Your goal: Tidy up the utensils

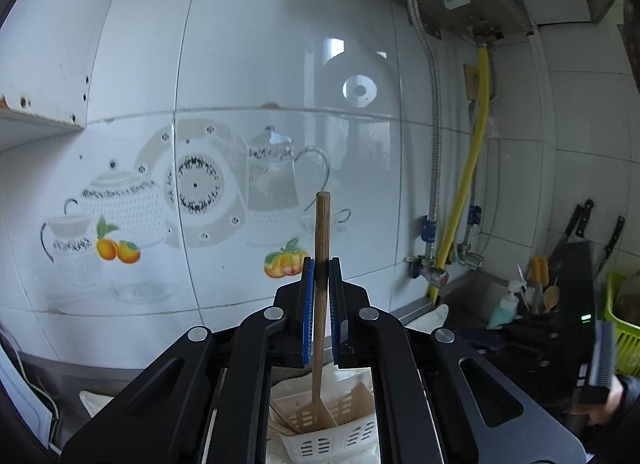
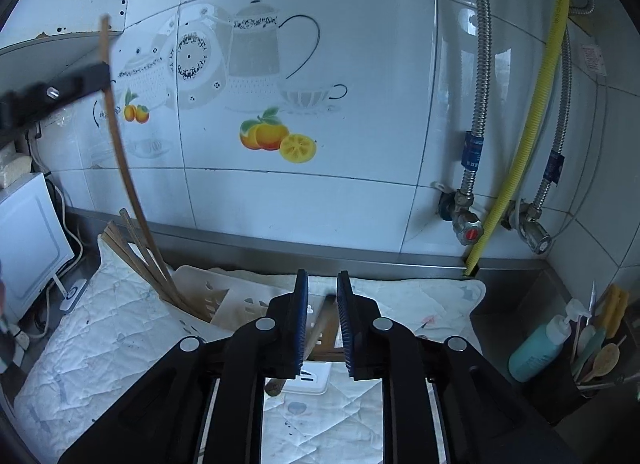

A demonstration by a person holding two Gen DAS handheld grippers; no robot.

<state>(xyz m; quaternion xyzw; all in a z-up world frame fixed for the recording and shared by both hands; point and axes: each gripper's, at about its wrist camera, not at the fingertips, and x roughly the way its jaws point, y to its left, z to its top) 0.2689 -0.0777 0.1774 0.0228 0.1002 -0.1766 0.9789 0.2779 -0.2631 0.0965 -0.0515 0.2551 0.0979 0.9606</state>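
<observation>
My left gripper [image 1: 320,264] is shut on a brown wooden chopstick [image 1: 322,232] held upright, its lower end inside a compartment of the white slotted utensil holder [image 1: 332,420]. In the right wrist view the same chopstick [image 2: 116,135] stands at the left, gripped by the left gripper's fingers [image 2: 94,75], above the holder [image 2: 224,300], which holds several more chopsticks [image 2: 136,252]. My right gripper [image 2: 322,284] is open a little; a brown wooden utensil [image 2: 324,324] lies on the white quilted cloth [image 2: 120,344] beneath the gap between its blue pads.
A tiled wall with teapot and fruit decals stands behind. Metal hoses, a yellow gas hose [image 2: 532,103] and valves are at the right. A teal soap bottle [image 2: 536,348] and a caddy of spoons [image 2: 600,356] sit at the far right. A white appliance [image 2: 28,240] stands at the left.
</observation>
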